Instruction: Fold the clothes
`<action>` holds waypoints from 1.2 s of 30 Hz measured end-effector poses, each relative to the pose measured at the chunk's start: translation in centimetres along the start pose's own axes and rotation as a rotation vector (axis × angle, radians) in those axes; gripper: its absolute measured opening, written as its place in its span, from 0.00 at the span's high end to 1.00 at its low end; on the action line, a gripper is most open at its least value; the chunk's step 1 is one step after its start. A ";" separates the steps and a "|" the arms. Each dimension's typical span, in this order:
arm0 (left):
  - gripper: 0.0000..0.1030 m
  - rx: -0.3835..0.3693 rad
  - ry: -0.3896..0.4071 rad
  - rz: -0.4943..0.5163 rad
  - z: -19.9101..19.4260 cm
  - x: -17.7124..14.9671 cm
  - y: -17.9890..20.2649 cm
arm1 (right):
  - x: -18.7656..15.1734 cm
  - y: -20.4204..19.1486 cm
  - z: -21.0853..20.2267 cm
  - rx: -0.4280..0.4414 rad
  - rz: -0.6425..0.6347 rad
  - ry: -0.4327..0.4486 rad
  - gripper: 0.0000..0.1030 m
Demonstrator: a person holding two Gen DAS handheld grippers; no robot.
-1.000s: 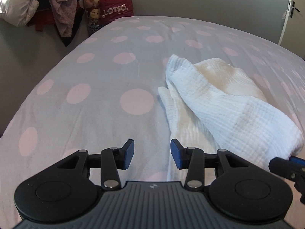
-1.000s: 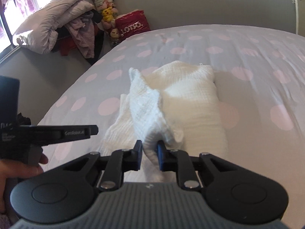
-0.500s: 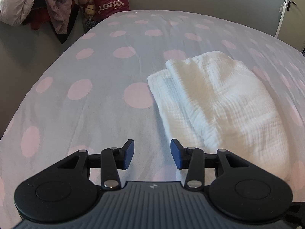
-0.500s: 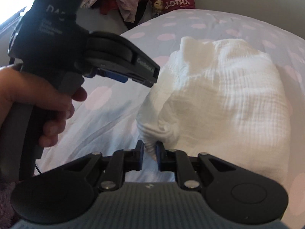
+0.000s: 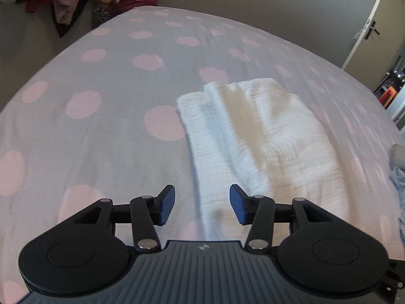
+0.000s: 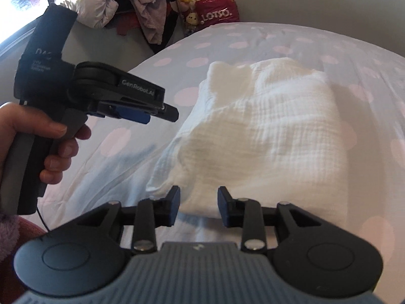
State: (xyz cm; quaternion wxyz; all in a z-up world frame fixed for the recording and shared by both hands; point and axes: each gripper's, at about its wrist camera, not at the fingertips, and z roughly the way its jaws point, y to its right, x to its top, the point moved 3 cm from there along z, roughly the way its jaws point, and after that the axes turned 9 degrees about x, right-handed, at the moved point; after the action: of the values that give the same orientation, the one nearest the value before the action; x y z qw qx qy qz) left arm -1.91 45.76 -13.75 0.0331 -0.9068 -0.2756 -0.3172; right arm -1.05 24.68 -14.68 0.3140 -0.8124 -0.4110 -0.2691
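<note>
White muslin garment (image 6: 265, 131) lies folded just ahead of right gripper (image 6: 198, 206); jaws opening, releasing hem; left gripper (image 5: 202, 206) opening, empty.

"LOTSO" on red bag (image 6: 217, 12); "GenRobot.AI" on left tool (image 6: 141, 111)

Bed (image 5: 106, 131): I'm seeing its pale sheet with pink dots lying mostly smooth.
On it: a folded white cloth (image 5: 263, 136) is resting directly.

We have let go of the white cloth (image 6: 265, 126): our right gripper (image 6: 198, 202), pinched on its near corner before, is opening. The raised fold now lies flat, and our left gripper (image 5: 202, 204) is opening wider too.
</note>
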 end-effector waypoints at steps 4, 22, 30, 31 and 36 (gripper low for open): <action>0.49 -0.014 -0.013 0.042 0.6 -0.3 1.8 | 0.2 1.7 -0.8 -0.053 0.025 0.019 0.65; 0.39 0.078 0.039 -0.228 8.4 3.8 -1.6 | 2.5 9.1 -2.3 -0.130 0.085 0.084 0.65; 0.38 0.003 0.081 -0.344 10.7 6.0 -3.8 | 4.7 11.5 -0.9 -0.149 0.072 0.091 0.60; 0.38 -0.028 0.097 -0.357 10.6 6.1 -3.9 | 4.9 11.8 -0.7 -0.152 0.076 0.092 0.60; 0.31 -0.108 0.176 -0.399 7.9 6.9 -4.0 | 5.7 12.8 0.3 -0.152 0.100 0.095 0.60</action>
State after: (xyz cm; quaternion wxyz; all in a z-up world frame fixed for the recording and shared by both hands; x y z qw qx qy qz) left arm 4.86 54.34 -16.37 -0.0547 -0.8037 -0.4281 -0.4097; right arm 12.67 21.78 -14.58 0.2837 -0.8398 -0.3330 -0.3215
